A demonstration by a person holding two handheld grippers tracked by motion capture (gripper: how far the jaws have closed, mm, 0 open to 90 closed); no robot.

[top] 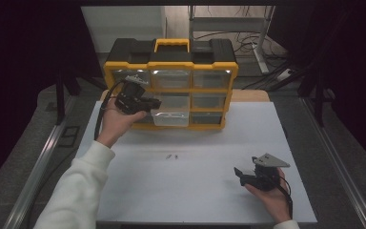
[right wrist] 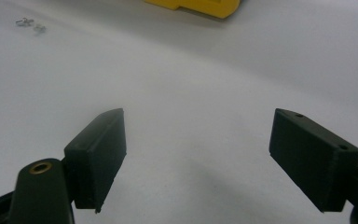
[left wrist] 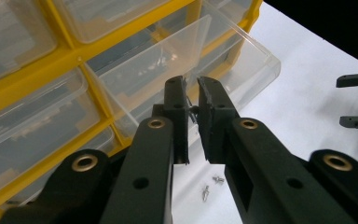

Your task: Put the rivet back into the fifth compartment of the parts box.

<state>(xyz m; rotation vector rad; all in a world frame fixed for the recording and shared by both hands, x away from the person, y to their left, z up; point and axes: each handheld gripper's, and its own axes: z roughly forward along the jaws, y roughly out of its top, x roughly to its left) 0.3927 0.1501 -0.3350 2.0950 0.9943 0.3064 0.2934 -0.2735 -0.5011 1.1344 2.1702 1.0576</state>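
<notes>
The left tool was clamped on a small screw, held above the pulled-out clear drawer of the yellow organiser; the right tool rested open on the desk

L black two-jaw gripper w/ brass rivets, black cable | R black gripper w/ grey 3-cornered plate | white sleeve

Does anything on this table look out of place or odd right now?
Two small metal screws lie loose on the white table, outside the yellow-framed drawer organiser. One clear plastic drawer in its bottom row is pulled out.
</notes>
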